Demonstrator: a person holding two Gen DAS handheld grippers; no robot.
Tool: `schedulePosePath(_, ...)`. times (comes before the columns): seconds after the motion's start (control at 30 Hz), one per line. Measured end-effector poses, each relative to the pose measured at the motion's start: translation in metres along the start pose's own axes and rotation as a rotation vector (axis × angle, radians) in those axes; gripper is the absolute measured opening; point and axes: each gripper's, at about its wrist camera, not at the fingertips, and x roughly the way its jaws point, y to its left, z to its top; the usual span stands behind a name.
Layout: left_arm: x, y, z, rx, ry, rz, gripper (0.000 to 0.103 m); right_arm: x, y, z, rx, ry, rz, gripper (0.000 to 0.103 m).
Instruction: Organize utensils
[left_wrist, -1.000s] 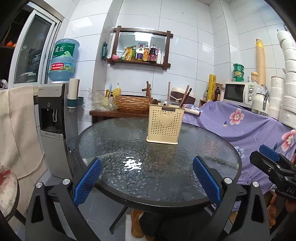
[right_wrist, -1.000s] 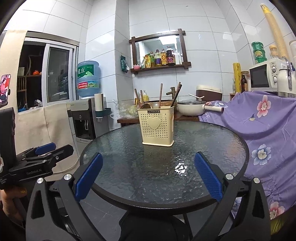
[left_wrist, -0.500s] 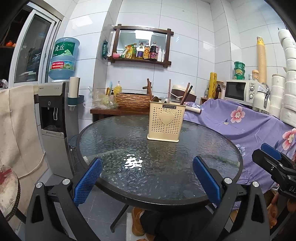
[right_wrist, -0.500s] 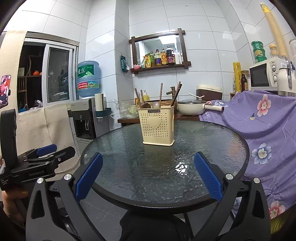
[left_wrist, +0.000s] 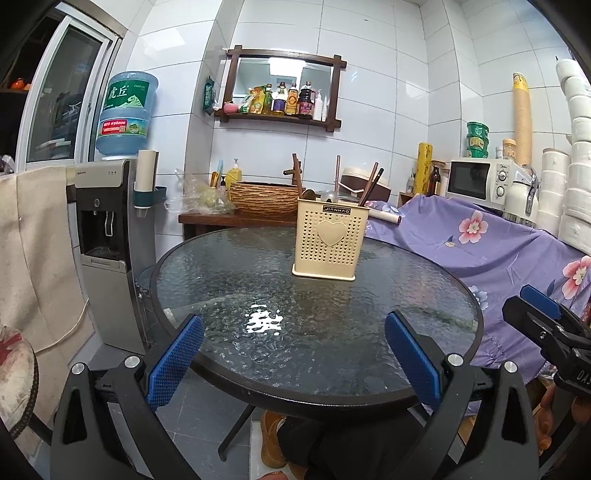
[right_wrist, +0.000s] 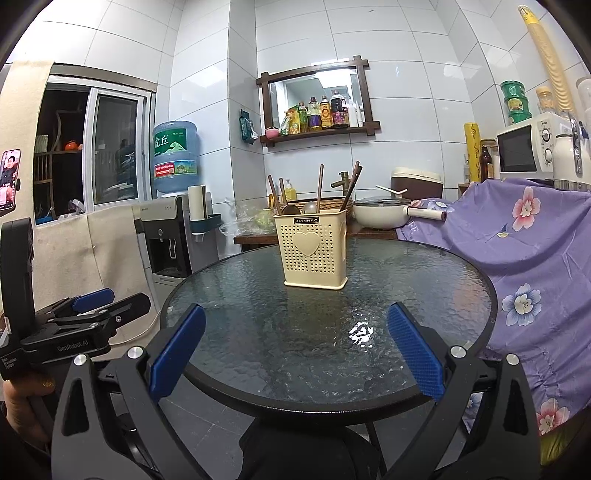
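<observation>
1. Left wrist view: the left gripper (left_wrist: 293, 354) has its jaws wide apart w/ nothing between them, hovering at the near edge of the round dark textured-glass table (left_wrist: 229, 384).
2. The cream perforated plastic utensil caddy with a heart on its front (left_wrist: 328, 240) stands upright toward the far edge of the table, roughly centre. Brown wooden chopsticks (left_wrist: 371, 182) and what look like spoon bowls poke out the top.
3. Handling, my guess: the caddy is light, stiff plastic and prob. slides easily on glass, so brace it or pinch a top rim. The chopsticks are thin, rigid and slippery; take them by the exposed shafts above the rim.
4. The right gripper (left_wrist: 532, 314) shows at the right side, off the table edge.
5. Right wrist view: the right gripper's blue pads (right_wrist: 177, 347) are spread open, also empty, at the near edge of the table.
6. The caddy sits at the far side; nothing on the glass stands btwn it and either gripper.
7. A purple floral cloth (right_wrist: 524, 251) drapes just beside the right edge of the table, which could snag a wide reach. A water dispenser (right_wrist: 166, 236) stands off to the left, clear of the path.
</observation>
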Motion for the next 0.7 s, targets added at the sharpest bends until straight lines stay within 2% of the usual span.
schedulePosePath(0.3, -0.0011, -0.0009, -0.0004, 0.006, -0.005, 0.024, 0.097, 0.0004, 0.0032, -0.001, -0.002, 0.0, -0.008, 0.097)
schedulePosePath(0.47, 0.0004, 0.0016, -0.0008, -0.013, 0.006, 0.006, 0.097, 0.0004, 0.006, -0.0011, 0.0, 0.002, -0.009, 0.097)
schedulePosePath(0.7, 0.0024, 0.0036, -0.0012, -0.019, 0.014, 0.02, 0.097, 0.0003, 0.007, -0.0011, -0.001, 0.005, -0.008, 0.097)
